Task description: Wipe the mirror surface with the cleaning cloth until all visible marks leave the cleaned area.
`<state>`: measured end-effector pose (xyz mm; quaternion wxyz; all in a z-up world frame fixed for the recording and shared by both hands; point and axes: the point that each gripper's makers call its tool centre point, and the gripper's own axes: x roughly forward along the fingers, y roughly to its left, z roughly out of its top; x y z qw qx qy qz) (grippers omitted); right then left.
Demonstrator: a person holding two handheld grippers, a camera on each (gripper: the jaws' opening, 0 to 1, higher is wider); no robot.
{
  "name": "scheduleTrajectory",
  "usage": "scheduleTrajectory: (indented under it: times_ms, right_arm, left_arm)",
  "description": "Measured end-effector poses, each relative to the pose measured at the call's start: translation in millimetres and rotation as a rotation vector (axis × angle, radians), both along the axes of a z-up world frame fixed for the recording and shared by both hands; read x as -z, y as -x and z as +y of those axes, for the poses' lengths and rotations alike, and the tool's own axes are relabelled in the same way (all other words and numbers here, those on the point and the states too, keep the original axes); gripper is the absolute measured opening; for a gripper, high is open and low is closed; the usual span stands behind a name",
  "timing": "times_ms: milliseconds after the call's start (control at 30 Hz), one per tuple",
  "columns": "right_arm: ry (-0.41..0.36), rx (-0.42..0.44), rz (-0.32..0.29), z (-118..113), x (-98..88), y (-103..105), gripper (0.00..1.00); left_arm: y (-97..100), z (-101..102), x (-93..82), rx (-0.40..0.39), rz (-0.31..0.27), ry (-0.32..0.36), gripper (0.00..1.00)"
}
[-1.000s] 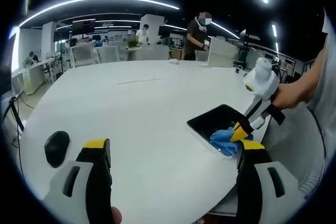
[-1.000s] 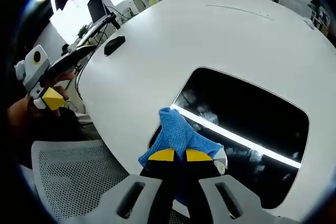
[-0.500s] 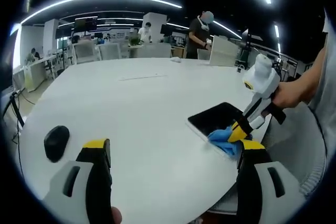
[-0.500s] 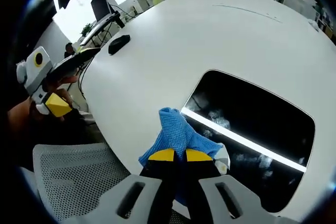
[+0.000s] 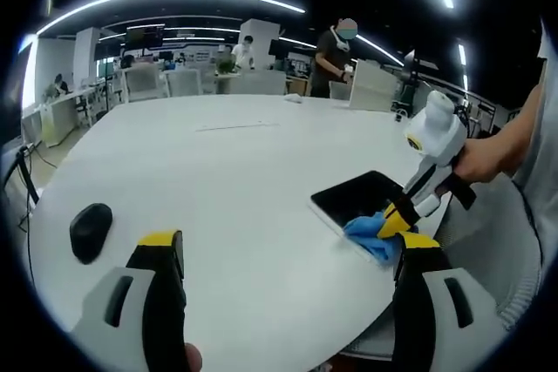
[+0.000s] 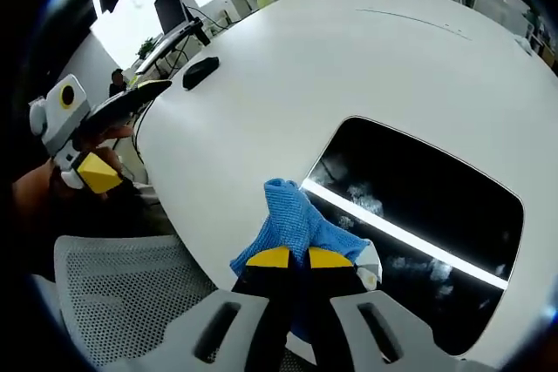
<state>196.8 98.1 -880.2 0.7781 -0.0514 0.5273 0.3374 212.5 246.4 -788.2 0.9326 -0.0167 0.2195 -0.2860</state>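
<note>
The white surface carries the dark mirror near its edge, smudges and a reflected light strip across the glass — little has changed since the earlier frames. The blue cleaning cloth sits on the mirror's corner, pinched in the closed right tongs. The left tongs hang spread wide and empty — a black mouse has drifted slightly in that view.

A large white round table takes up most of the left gripper view, with a black computer mouse lying near its edge. A thin pale strip lies flat farther across the tabletop. Beyond the table stand office chairs and desks, with a person in dark clothes standing at the far side. In the right gripper view, a grey mesh chair sits just beside the table's edge, and a monitor stands by a bright window.
</note>
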Motion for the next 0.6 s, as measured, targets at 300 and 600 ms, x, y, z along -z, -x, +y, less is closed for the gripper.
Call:
scheduleTrajectory:
  times_ms: [300, 600]
  right_arm:
    - [-0.005, 0.007, -0.001, 2.8, -0.1, -7.5, 0.0]
    - [0.001, 0.013, -0.007, 5.0, 0.7, -23.4, 0.0]
  left_arm:
    - [-2.0, 1.8, 0.9, -0.01, 0.001, 0.005, 0.99]
    - [-2.3, 0.9, 2.4, 0.006, 0.005, 0.007, 0.99]
